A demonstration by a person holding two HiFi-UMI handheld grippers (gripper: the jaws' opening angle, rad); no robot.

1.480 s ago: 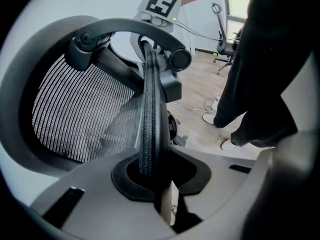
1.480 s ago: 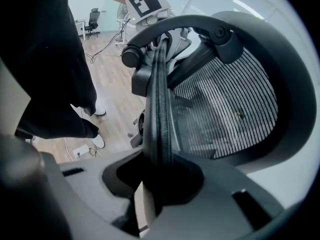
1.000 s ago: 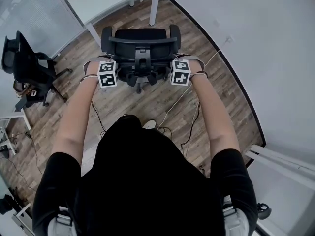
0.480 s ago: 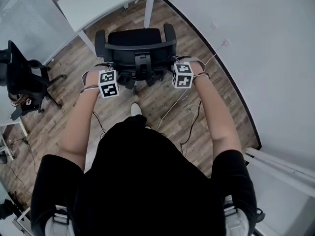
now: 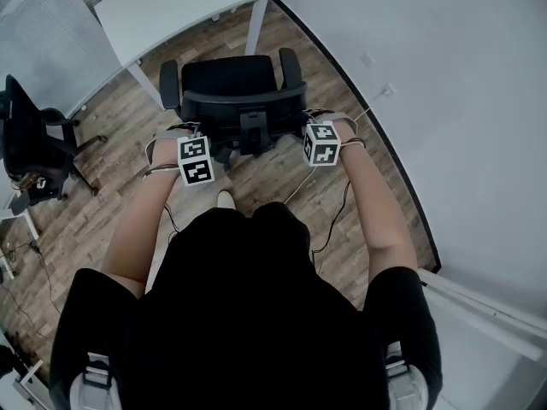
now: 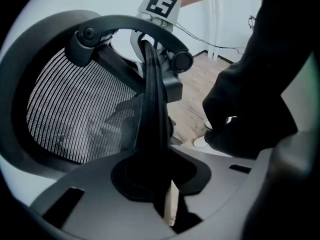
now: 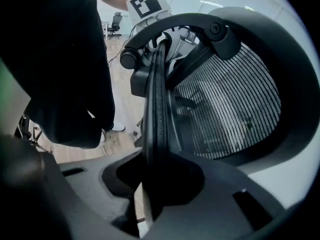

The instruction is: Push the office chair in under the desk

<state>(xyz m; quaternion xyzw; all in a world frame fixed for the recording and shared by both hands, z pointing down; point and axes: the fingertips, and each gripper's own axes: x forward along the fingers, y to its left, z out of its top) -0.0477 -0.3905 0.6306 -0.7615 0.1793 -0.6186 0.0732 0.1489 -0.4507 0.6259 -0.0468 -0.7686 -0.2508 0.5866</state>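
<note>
The black mesh-back office chair [image 5: 232,92] stands on the wood floor, its seat facing the white desk [image 5: 171,5] just beyond it. My left gripper [image 5: 191,139] is shut on the left edge of the backrest frame [image 6: 152,99], which runs up between its jaws. On the right edge of that frame [image 7: 156,94], my right gripper [image 5: 317,126] is shut too. In the left gripper view the mesh [image 6: 75,114] lies left of the rim; in the right gripper view the mesh [image 7: 225,109] lies right of it. Each gripper view shows the other gripper's marker cube at the top.
Two white desk legs [image 5: 255,26] flank the chair's front. A second black chair [image 5: 34,139] stands at the left. The white wall and dark baseboard [image 5: 376,135] curve along the right. Cables [image 5: 320,207] trail on the floor by the person's shoe [image 5: 225,199].
The chair has rolled forward towards the desk with both grippers still on its backrest, and the person has stepped after it. The desk's edge now lies closer to the seat.
</note>
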